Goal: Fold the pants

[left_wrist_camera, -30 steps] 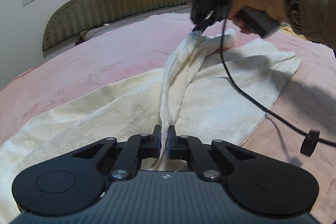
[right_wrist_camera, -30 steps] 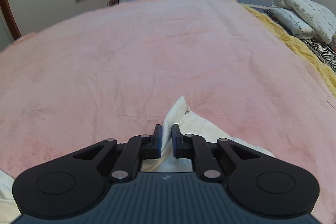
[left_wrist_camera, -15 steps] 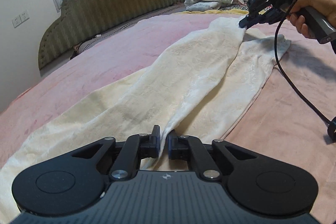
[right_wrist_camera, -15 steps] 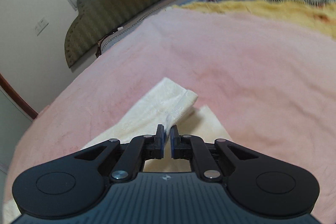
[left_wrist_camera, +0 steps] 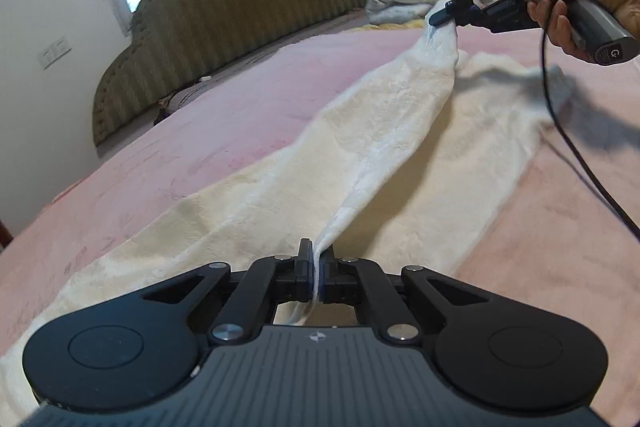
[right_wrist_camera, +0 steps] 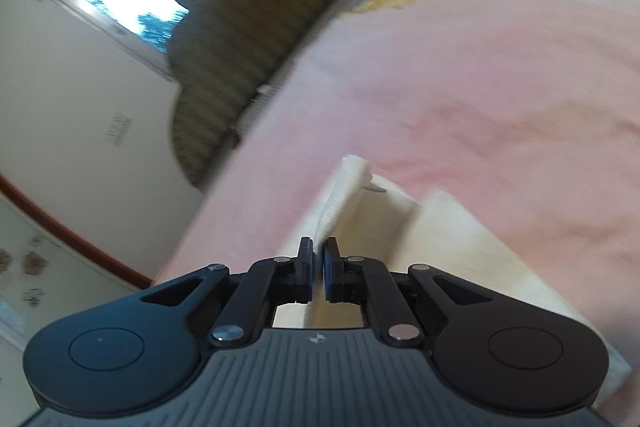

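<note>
We see cream, plush-textured pants [left_wrist_camera: 360, 163] spread on the pink fleece bedspread [left_wrist_camera: 224, 115], one leg lifted taut between our left gripper [left_wrist_camera: 318, 263] and right gripper [left_wrist_camera: 442, 17], both clenched on fabric. The right wrist view is motion-blurred.

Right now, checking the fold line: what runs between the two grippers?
In the left wrist view, a raised strip of the cream pants runs from the left gripper to the right gripper.
</note>
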The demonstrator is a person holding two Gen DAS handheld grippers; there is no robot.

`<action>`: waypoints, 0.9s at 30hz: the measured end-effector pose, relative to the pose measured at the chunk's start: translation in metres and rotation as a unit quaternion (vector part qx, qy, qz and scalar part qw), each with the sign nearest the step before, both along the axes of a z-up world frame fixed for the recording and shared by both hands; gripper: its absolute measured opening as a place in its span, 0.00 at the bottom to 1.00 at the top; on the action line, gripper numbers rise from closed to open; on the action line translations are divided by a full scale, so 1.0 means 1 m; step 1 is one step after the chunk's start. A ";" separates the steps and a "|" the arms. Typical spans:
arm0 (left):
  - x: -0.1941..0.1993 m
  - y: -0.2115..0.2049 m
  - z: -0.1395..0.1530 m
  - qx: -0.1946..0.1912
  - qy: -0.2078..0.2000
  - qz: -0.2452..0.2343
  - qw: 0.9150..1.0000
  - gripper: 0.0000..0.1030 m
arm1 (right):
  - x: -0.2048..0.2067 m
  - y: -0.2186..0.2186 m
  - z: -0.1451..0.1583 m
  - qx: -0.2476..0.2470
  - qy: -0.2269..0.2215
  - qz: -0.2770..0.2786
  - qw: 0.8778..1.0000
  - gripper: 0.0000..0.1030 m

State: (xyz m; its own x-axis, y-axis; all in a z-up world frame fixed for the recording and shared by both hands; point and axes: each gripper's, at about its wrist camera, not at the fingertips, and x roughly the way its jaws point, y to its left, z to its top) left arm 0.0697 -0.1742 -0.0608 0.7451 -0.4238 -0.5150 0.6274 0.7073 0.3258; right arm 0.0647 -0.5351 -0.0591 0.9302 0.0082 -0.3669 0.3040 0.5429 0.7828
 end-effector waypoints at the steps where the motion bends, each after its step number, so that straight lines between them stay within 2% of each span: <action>1: 0.006 0.002 0.005 -0.010 -0.003 0.014 1.000 0.04 | 0.010 0.000 0.012 -0.007 -0.008 0.011 1.000 0.05; 3: 0.019 0.008 0.020 -0.037 -0.023 0.054 0.998 0.04 | 0.040 0.002 0.038 -0.026 -0.013 0.035 0.999 0.05; 5: 0.031 0.020 0.043 -0.088 -0.061 0.108 0.988 0.04 | 0.065 0.012 0.071 -0.067 -0.030 0.048 0.996 0.05; 7: 0.031 0.036 0.069 -0.147 -0.095 0.135 0.975 0.04 | 0.067 0.025 0.109 -0.108 -0.102 0.057 0.987 0.05; 8: 0.028 0.041 0.079 -0.165 -0.105 0.134 0.971 0.04 | 0.059 0.033 0.127 -0.131 -0.149 0.060 0.978 0.05; 10: 0.019 0.044 0.087 -0.164 -0.111 0.110 0.974 0.04 | 0.036 0.046 0.147 -0.179 -0.195 0.051 0.963 0.05; 11: 0.013 0.040 0.085 -0.150 -0.104 0.090 0.979 0.04 | 0.024 0.049 0.149 -0.192 -0.192 0.039 0.962 0.05; 13: 0.001 0.031 0.071 -0.127 -0.070 0.040 0.989 0.05 | 0.003 0.041 0.131 -0.179 -0.154 0.017 0.972 0.05; 15: -0.012 0.019 0.050 -0.097 -0.034 -0.004 0.995 0.05 | -0.018 0.028 0.098 -0.157 -0.094 -0.012 0.983 0.05; 18: -0.031 0.004 0.018 -0.047 -0.028 -0.042 0.998 0.05 | -0.054 0.017 0.044 -0.121 -0.018 -0.051 0.991 0.05; 20: -0.033 0.004 0.007 -0.037 -0.015 -0.047 0.998 0.05 | -0.073 0.013 0.014 -0.088 0.013 -0.065 0.994 0.06; 23: -0.032 0.010 0.009 -0.046 -0.006 -0.047 0.998 0.05 | -0.088 0.011 -0.011 -0.056 0.027 -0.074 0.995 0.05; 27: -0.038 0.017 0.013 -0.040 -0.017 -0.061 0.997 0.05 | -0.102 0.018 -0.010 -0.066 0.021 -0.076 0.995 0.05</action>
